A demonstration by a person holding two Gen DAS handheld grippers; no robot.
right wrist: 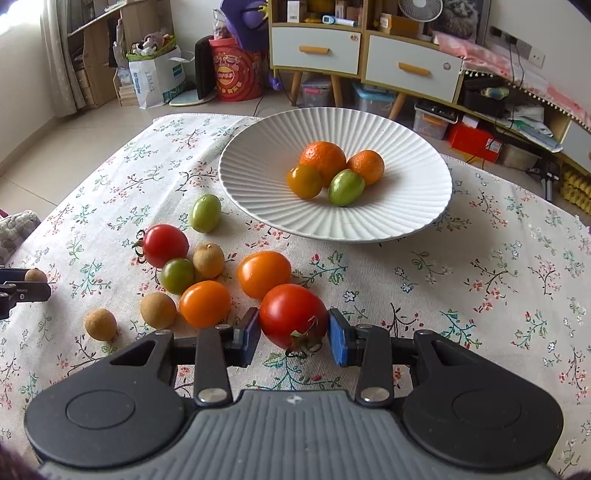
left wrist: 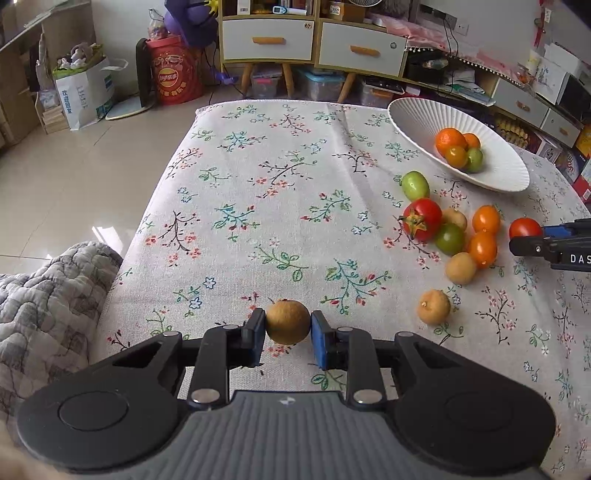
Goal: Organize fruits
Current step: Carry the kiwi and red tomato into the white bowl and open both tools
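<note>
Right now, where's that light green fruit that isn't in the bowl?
The light green fruit lies on the flowered tablecloth, left of the white bowl near its rim. The stemmed red tomato is its nearest neighbour, just in front of it.

I was working in someone's living room: a flowered cloth (left wrist: 258, 206) covered the desk, white-drawered cabinets (right wrist: 314, 50) stood behind, and a snack tub (right wrist: 232, 74), storage boxes (left wrist: 319, 83) and a small fan (right wrist: 419, 9) sat about.

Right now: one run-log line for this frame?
left gripper: shut on longan | right gripper: shut on red tomato | plate: four fruits | rest loose on tablecloth
</note>
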